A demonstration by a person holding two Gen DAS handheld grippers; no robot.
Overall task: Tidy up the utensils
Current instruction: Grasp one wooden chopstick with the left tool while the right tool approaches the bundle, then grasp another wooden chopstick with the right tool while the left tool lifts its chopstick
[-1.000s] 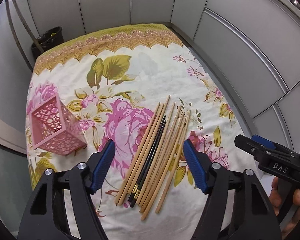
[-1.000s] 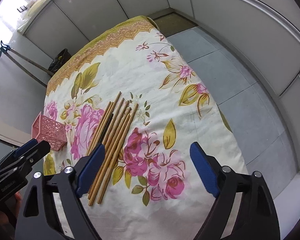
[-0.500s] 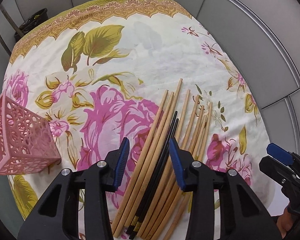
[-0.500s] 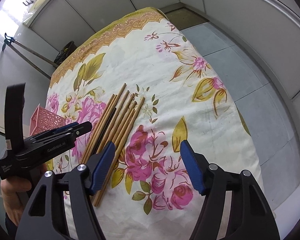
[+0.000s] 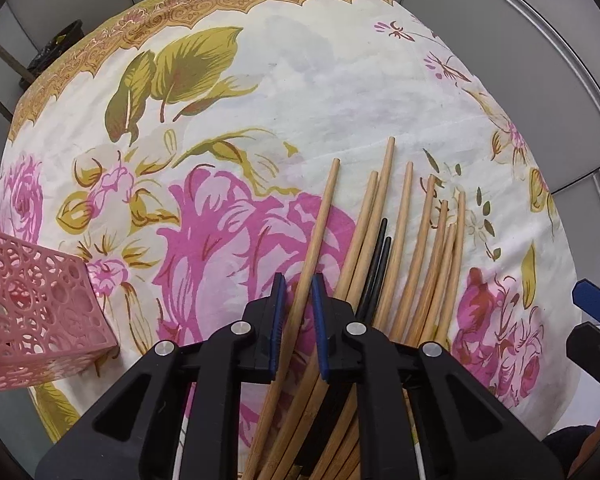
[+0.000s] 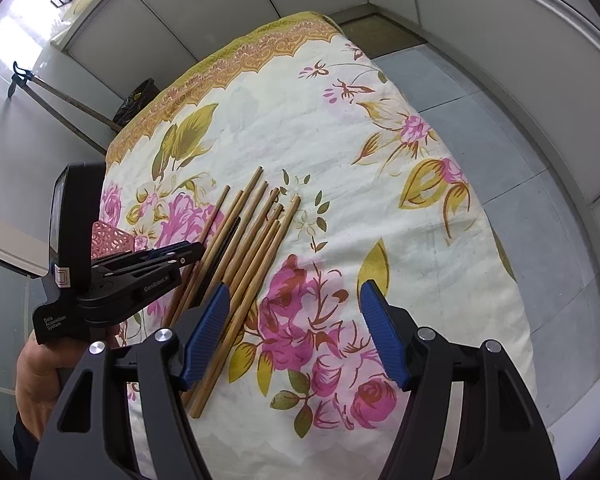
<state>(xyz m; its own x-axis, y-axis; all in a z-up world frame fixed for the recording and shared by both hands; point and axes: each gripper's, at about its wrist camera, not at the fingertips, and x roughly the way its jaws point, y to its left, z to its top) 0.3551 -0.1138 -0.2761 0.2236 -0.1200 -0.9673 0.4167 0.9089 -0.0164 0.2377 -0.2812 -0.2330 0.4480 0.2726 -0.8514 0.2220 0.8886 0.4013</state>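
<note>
One wooden chopstick (image 5: 318,236) lies between the closing left hand-held gripper (image 5: 298,320), seemingly untouched; at 3 o'clock the right hand-held gripper (image 6: 292,332) gapes empty.

A cream cotton tablecloth (image 5: 300,80) printed with pink roses, olive leaves and a gold scalloped border carries pale wooden chopsticks (image 5: 404,240), two black chopsticks (image 5: 376,264) and a pink lattice-pierced plastic holder (image 5: 36,312).

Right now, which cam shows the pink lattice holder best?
Left wrist: the pink lattice holder lies on its side at the tablecloth's left edge, perforated walls clear. Right wrist shows only a sliver behind the left gripper.
</note>
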